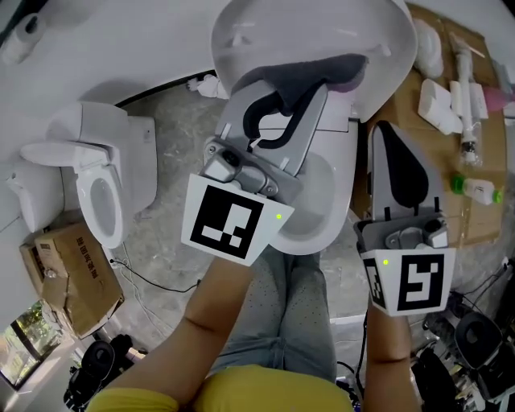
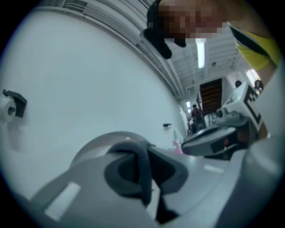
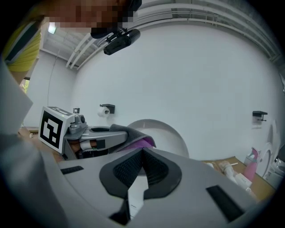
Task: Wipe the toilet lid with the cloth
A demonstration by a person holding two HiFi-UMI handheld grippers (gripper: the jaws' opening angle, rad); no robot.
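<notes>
Cloth (image 1: 299, 71) in left gripper (image 1: 314, 90): soft, matt dk-grey fleece. Toilet lid (image 1: 314, 28) just beyond it: smooth, glossy white. Both gripper bodies matt grey plastic. Right gripper (image 3: 142, 151) pads (image 3: 127, 167) black, finely ribbed. Cardboard box (image 1: 68, 273) left of left gripper: dull, creased.

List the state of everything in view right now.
toilet lid, raised.
cloth, clamped in the left claw, draped in front of the lid's lower part; contact unclear.
left claw, shut on the cloth.
right claw, shut, empty, beside the toilet.
</notes>
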